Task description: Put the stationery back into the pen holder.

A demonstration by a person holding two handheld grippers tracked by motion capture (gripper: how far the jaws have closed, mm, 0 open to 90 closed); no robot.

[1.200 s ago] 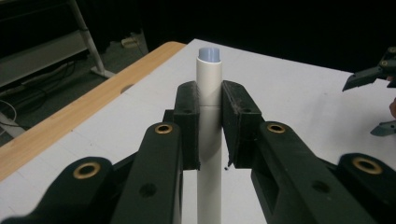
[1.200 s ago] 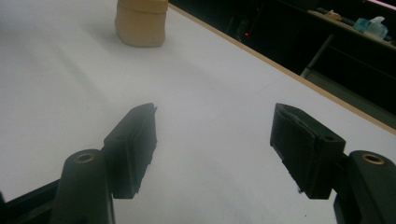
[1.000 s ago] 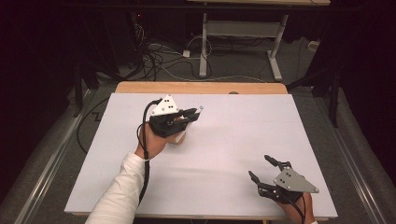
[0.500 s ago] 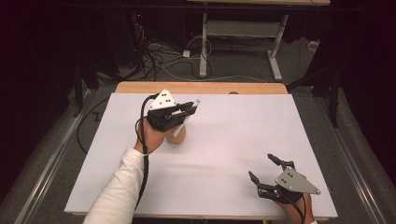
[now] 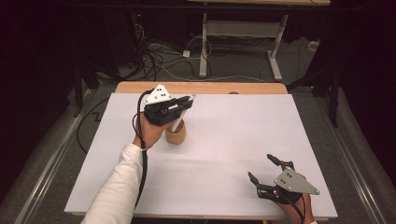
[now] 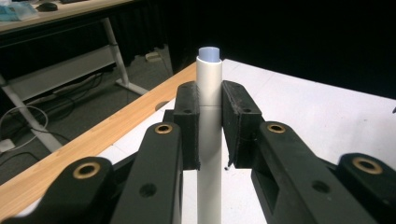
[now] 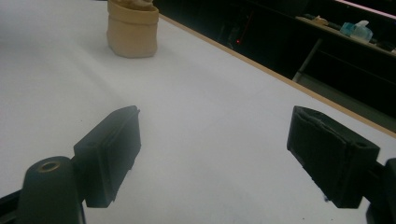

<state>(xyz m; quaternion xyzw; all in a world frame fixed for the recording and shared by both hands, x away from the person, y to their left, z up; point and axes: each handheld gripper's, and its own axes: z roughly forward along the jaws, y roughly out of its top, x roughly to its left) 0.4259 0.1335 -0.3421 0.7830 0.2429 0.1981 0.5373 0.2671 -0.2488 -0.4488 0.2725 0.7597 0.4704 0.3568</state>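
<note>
One hand [image 5: 152,133] raised, fingers clamping white tube [image 6: 208,121], perhaps over cup [image 5: 176,135]

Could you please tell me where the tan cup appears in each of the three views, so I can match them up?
High view: the cup stands left of centre on the white table, just below the left gripper.
Left gripper view: the cup is not in it.
Right gripper view: the cup is at the top left.
Shared landmark: the table's wooden edge.

Marker [image 5: 180,119] stands over the cup [image 5: 176,136], left of table [image 5: 233,154] centre.
</note>
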